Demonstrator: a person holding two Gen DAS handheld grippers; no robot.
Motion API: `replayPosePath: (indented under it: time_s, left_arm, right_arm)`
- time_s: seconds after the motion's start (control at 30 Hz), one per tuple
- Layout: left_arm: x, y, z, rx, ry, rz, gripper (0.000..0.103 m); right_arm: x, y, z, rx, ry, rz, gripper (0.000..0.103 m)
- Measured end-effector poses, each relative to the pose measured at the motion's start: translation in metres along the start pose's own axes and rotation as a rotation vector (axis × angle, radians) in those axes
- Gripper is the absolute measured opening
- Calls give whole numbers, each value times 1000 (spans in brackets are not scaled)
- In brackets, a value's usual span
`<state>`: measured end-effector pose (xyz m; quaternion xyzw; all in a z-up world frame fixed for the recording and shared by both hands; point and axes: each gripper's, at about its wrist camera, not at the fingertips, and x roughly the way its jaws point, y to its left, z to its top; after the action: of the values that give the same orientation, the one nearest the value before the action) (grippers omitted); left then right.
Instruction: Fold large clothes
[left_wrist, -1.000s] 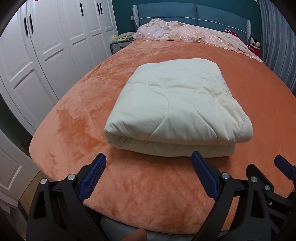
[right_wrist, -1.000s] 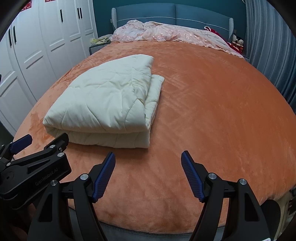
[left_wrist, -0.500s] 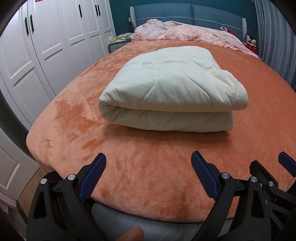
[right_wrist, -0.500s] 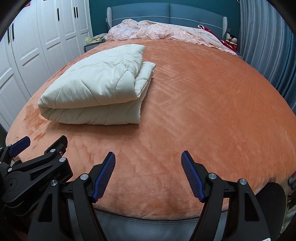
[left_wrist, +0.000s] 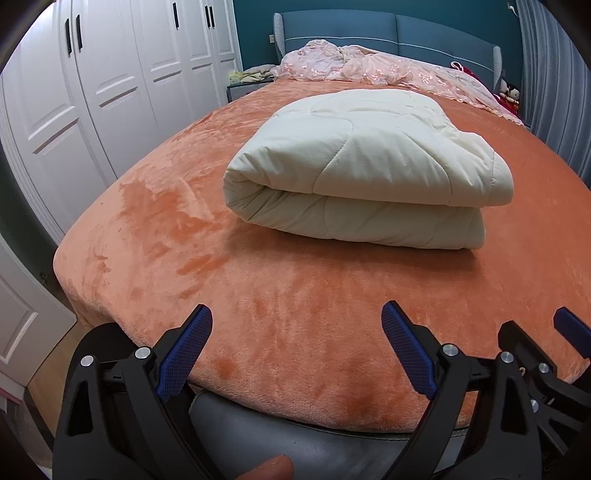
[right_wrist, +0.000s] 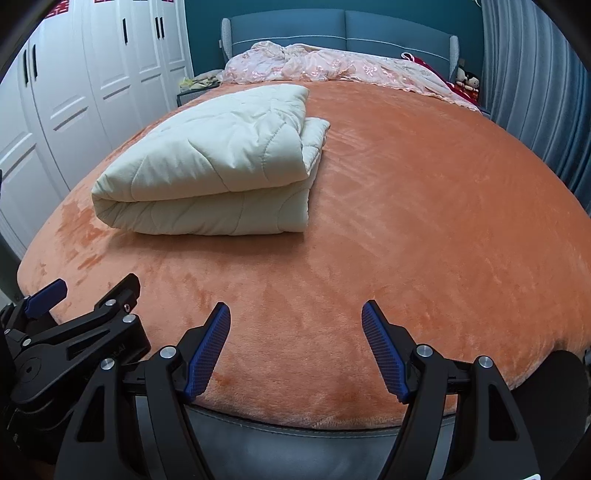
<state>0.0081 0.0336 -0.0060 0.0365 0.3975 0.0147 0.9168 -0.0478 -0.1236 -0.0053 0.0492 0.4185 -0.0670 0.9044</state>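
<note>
Cream quilted padding, that is what we are looking at: the quilt (left_wrist: 365, 170) sits folded into a thick bundle on the orange bed cover (left_wrist: 280, 295), toward the left half of the bed and nearer the wardrobe (left_wrist: 96, 85) side. Well apart from it, both tools hover over the foot of the bed. The left gripper (left_wrist: 295, 339) has its fingers spread wide with nothing between them, and the right gripper (right_wrist: 295, 336) matches it, fingers apart and empty (not a thread of fabric on either).

By my reading the fold looks close to done, two fat layers stacked. The rounded fold runs across the near-left end; the loose edges show on the right side, where the lower layer (right_wrist: 314, 136) peeks out past the upper one. The bundle's long axis seems to run from the foot of the bed toward the blue headboard (right_wrist: 340, 26), angled slightly to the right, though the fisheye makes that hard to swear by.

If another fold or a tidy-up is wanted, the smart play is one gripper on each near corner, biting through both layers, lifting evenly so the puffy filling does not slide and skew. That offset right edge would want squaring first.
</note>
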Motion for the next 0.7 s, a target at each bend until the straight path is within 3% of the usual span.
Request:
replayPosePath:
  time_s: [0.7]
  left_arm:
    - [13,-13,-1,-3,-41,-8,90]
  right_arm:
    - [16,-9,2,-29,-33,-45,72]
